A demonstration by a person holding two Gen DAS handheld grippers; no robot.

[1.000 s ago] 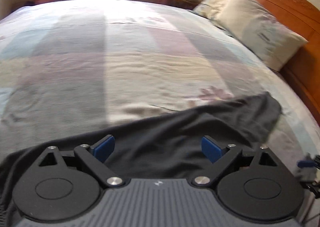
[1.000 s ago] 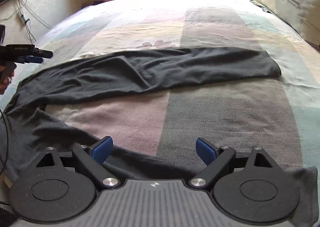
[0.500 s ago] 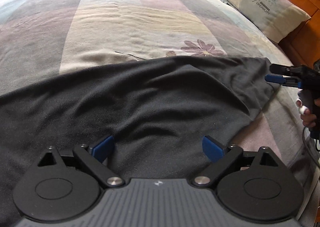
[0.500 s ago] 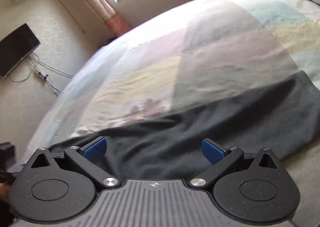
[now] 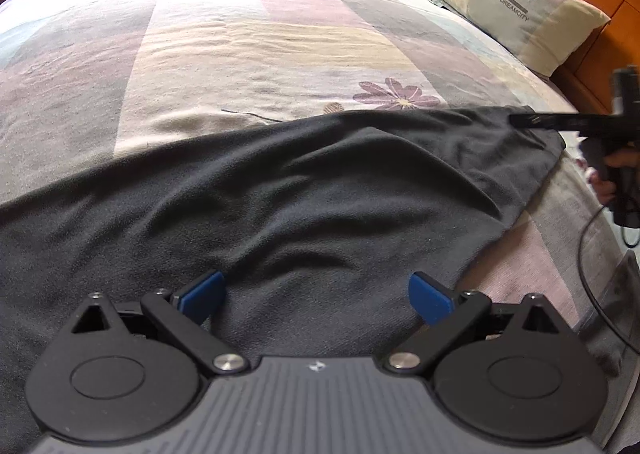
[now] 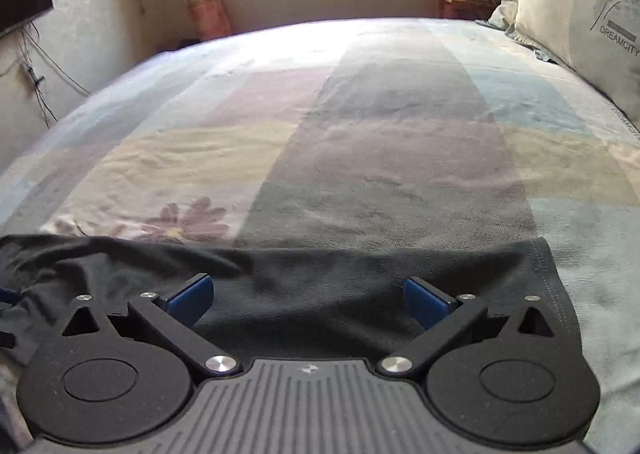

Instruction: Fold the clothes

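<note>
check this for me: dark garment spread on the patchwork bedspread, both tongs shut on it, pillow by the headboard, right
Not quite: both tongs are open, not shut. The left tongs and right tongs hover over the dark garment, pads apart, in each wrist view. The rest holds.

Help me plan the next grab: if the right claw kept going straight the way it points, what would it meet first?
Most likely the dark garment: its hemmed end lies directly between the open right claw's blue pads, with the patchwork bedspread beyond. Exact depth is unclear.
</note>
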